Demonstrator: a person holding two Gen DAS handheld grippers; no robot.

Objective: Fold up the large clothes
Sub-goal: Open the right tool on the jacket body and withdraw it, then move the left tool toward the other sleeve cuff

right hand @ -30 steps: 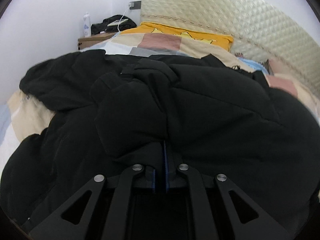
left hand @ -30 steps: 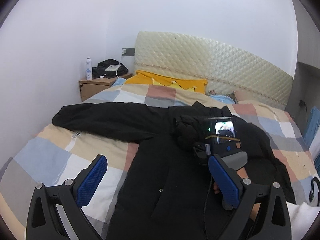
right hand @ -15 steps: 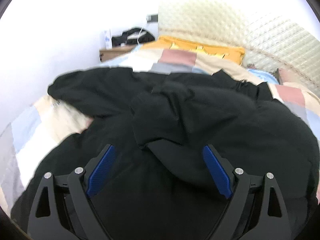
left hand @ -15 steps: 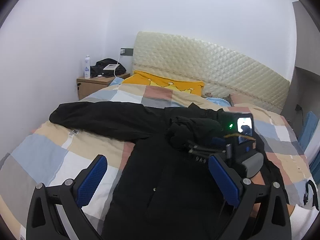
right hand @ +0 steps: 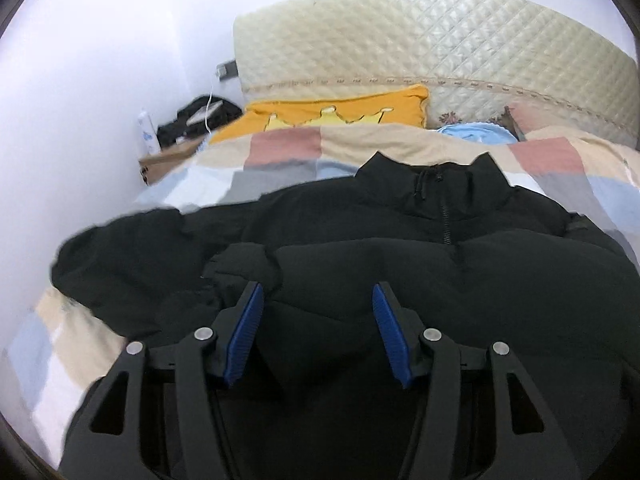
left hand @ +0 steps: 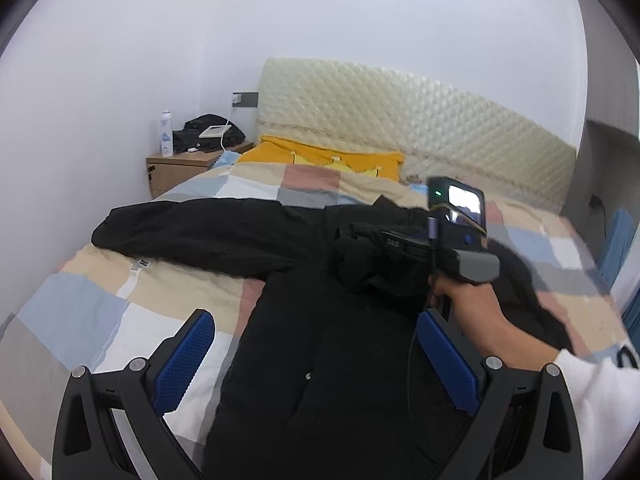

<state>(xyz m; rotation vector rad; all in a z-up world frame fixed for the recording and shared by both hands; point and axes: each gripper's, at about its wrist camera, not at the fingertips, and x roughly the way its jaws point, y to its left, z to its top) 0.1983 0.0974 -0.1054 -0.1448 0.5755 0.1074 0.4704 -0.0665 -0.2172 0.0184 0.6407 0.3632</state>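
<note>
Half-open and empty, the right gripper has just been narrowing its jaws above the black puffer jacket, whose folded-in sleeve bunches just ahead of the left pad; no fabric is pinched. Widely spread and also empty, the left gripper hangs over the jacket's front. Probably the other sleeve, stretched out beyond the left jaw across the patchwork quilt, comes next: grasp near its cuff and carry it flat across the chest.

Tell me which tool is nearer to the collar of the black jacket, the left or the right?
Right. The right tool hangs open over the jacket's chest, just below the collar. The left tool is open too, farther down over the jacket's lower part.
</note>
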